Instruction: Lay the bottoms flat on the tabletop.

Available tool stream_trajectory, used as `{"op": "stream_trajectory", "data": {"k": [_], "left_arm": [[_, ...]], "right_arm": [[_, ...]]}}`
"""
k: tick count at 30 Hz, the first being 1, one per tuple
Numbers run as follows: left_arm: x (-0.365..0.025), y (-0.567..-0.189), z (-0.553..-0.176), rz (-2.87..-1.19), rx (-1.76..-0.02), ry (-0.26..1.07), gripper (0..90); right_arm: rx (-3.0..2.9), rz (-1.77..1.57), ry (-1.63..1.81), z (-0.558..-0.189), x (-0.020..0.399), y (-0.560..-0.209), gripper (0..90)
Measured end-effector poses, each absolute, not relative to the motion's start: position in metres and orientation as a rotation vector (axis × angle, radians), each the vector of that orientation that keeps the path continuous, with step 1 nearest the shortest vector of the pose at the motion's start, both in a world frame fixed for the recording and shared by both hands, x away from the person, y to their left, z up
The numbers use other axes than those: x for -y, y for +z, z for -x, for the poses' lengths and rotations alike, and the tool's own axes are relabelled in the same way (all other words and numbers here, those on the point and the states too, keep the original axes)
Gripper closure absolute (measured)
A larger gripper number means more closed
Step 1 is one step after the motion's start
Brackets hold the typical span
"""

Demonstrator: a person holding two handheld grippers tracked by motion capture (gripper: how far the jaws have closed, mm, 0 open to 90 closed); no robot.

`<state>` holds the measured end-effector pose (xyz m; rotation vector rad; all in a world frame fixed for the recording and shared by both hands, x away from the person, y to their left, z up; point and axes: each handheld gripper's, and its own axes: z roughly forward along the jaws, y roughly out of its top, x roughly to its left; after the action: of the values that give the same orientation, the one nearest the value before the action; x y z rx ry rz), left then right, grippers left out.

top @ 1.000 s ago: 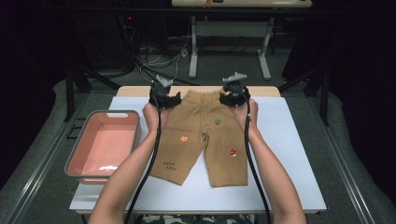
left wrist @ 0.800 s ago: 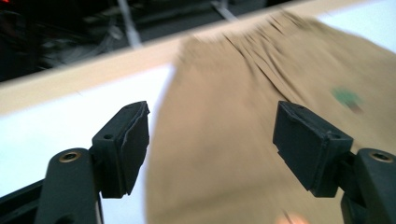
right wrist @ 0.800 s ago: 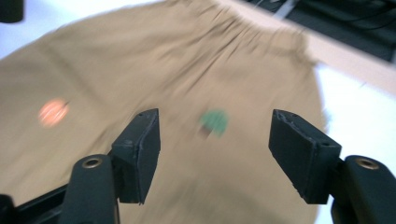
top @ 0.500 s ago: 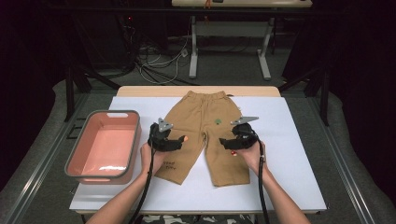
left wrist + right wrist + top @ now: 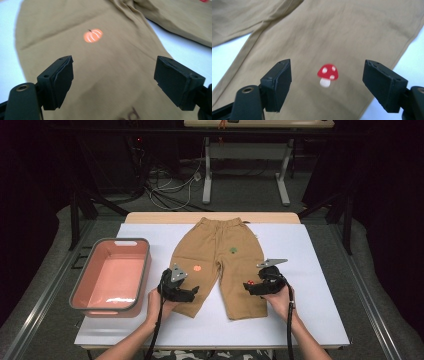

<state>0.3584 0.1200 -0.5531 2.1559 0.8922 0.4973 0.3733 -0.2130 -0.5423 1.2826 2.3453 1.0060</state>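
**Now over the trouser legs**

We see tan trousers [image 5: 220,265] lying flat on the white table [image 5: 310,320], beside a pink tub [image 5: 111,277]. Our left gripper [image 5: 192,292] and right gripper [image 5: 248,289] have just been opening; both jaws gape wide above the cloth, clasping nothing.

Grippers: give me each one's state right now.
Left gripper: open, holding nothing, over the trousers.
Right gripper: open, holding nothing, over the other trouser leg.
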Motion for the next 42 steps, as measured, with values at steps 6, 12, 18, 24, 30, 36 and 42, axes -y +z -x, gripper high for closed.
{"op": "stream_trajectory", "data": {"k": [6,12,18,24,30,36,42], "left_arm": [[-0.121,-0.556,-0.342,-2.191,-0.853,0.468,15.3],[-0.121,-0.56,-0.33,-2.227,-0.826,0.442,15.1],[-0.12,-0.561,-0.318,-2.25,-0.803,0.416,16.5],[-0.118,-0.561,-0.313,-2.27,-0.785,0.373,22.1],[-0.118,-0.56,-0.311,-2.272,-0.747,0.356,50.9],[-0.12,-0.561,-0.312,-2.265,-0.713,0.314,70.8],[-0.118,-0.562,-0.311,-2.259,-0.702,0.306,89.0]], "right_arm": [[-2.366,-1.276,0.971,-0.362,0.217,-0.546,21.6],[-2.344,-1.297,0.973,-0.353,0.223,-0.545,26.6],[-2.321,-1.329,0.969,-0.345,0.231,-0.546,37.1],[-2.326,-1.371,0.963,-0.347,0.235,-0.55,49.3],[-2.326,-1.367,0.951,-0.346,0.231,-0.551,61.1],[-2.339,-1.352,0.939,-0.344,0.225,-0.552,70.8],[-2.339,-1.338,0.952,-0.345,0.224,-0.553,83.5]]}}
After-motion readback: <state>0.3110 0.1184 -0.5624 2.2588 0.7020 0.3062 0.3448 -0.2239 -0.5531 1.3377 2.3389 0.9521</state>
